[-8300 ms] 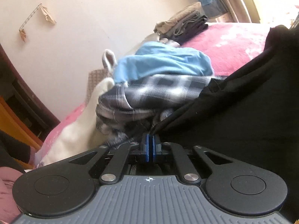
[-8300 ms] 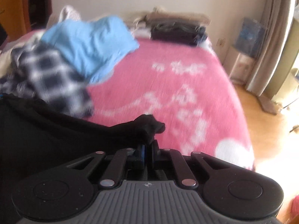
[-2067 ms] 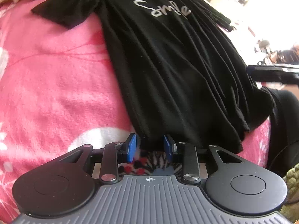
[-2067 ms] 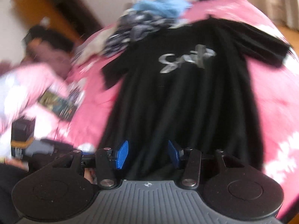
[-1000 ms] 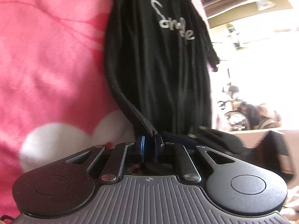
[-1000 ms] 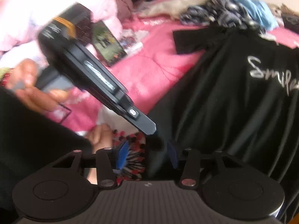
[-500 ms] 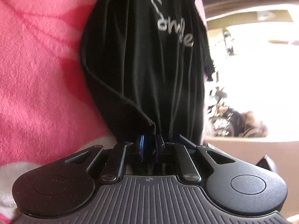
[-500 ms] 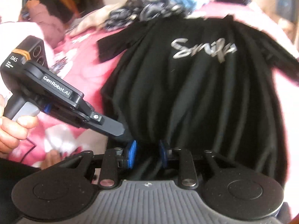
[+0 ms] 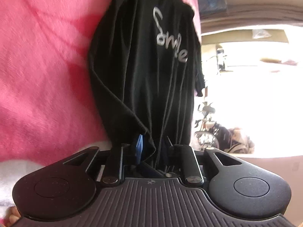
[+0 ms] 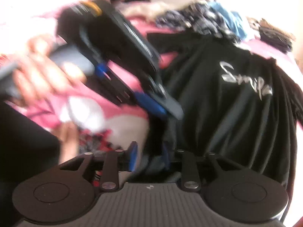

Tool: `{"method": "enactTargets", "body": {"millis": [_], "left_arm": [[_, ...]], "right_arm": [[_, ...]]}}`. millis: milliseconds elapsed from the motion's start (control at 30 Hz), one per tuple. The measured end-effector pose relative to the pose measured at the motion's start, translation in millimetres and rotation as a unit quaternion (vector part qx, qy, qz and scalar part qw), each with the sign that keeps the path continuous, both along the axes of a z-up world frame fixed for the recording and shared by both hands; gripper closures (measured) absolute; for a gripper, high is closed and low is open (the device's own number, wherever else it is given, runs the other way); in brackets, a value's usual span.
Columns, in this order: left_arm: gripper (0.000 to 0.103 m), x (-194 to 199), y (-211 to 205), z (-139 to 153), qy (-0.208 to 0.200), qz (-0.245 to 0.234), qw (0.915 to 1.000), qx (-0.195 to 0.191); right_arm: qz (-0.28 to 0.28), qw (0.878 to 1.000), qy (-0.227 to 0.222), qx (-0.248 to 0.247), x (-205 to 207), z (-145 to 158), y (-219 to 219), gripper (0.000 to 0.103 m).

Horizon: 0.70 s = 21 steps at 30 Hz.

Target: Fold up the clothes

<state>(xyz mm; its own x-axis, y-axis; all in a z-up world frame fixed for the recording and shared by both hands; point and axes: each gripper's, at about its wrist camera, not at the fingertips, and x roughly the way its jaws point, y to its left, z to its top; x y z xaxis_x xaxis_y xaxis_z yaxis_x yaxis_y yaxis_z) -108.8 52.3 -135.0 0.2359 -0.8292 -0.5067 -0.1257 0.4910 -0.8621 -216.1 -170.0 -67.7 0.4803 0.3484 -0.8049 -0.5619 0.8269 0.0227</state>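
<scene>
Black T-shirt (image 9: 144, 60) spread on the pink blanket (image 9: 43, 60), hem nearest.
Left gripper (image 9: 151, 147) opening, right gripper (image 10: 149, 157) closing, hem cloth between both; I'd pinch firmly before lifting.

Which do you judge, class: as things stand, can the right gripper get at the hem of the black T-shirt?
Probably yes. The right gripper already has the black T-shirt hem bunched between its closing jaws; the left gripper sits just above, not blocking.

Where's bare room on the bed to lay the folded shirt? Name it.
Bare pink blanket lies open beside the black T-shirt, on its left in the left wrist view. Crowded: the unfolded clothes pile beyond the shirt's collar, and the hem, where both grippers work.
</scene>
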Motion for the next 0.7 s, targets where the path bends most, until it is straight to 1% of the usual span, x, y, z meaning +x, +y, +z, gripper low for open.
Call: {"method": "enactTargets", "body": {"millis": [33, 67, 133, 200, 267, 333, 433, 567, 600, 667, 700], "left_arm": [[0.081, -2, 7, 3, -0.006, 0.007, 1.0000, -0.003], [0.081, -4, 12, 5, -0.014, 0.012, 0.9998, -0.004], [0.080, -11, 22, 8, -0.030, 0.021, 0.9993, -0.003], [0.080, -17, 29, 7, -0.034, 0.022, 0.9992, 0.005], [0.080, -21, 28, 5, -0.031, 0.015, 0.9993, 0.017], [0.080, -23, 24, 2, -0.027, 0.009, 0.9993, 0.024], [0.080, -23, 13, -2, -0.024, -0.002, 0.9992, 0.032], [0.080, -23, 4, -6, -0.019, -0.016, 0.9989, 0.040], [0.080, -25, 4, -5, -0.019, -0.018, 0.9988, 0.041], [0.080, -26, 5, -5, -0.018, -0.020, 0.9988, 0.040], [0.080, -26, 5, -7, -0.015, -0.019, 0.9990, 0.038]], "right_arm": [[-0.022, 1.000, 0.014, 0.011, 5, -3, -7, 0.091], [-0.049, 0.997, 0.033, 0.038, 10, -3, -18, 0.092], [-0.103, 0.986, 0.076, 0.102, 20, -6, -42, 0.094], [-0.151, 0.966, 0.123, 0.169, 27, -11, -66, 0.094], [-0.188, 0.941, 0.164, 0.227, 32, -17, -88, 0.093], [-0.199, 0.931, 0.174, 0.252, 32, -19, -97, 0.091], [-0.179, 0.944, 0.149, 0.235, 26, -9, -93, 0.091], [-0.127, 0.968, 0.102, 0.192, 16, 8, -72, 0.090], [-0.110, 0.974, 0.088, 0.180, 14, 12, -66, 0.089], [-0.075, 0.984, 0.052, 0.151, 7, 20, -52, 0.079], [-0.059, 0.989, 0.033, 0.133, 4, 23, -44, 0.071]]}}
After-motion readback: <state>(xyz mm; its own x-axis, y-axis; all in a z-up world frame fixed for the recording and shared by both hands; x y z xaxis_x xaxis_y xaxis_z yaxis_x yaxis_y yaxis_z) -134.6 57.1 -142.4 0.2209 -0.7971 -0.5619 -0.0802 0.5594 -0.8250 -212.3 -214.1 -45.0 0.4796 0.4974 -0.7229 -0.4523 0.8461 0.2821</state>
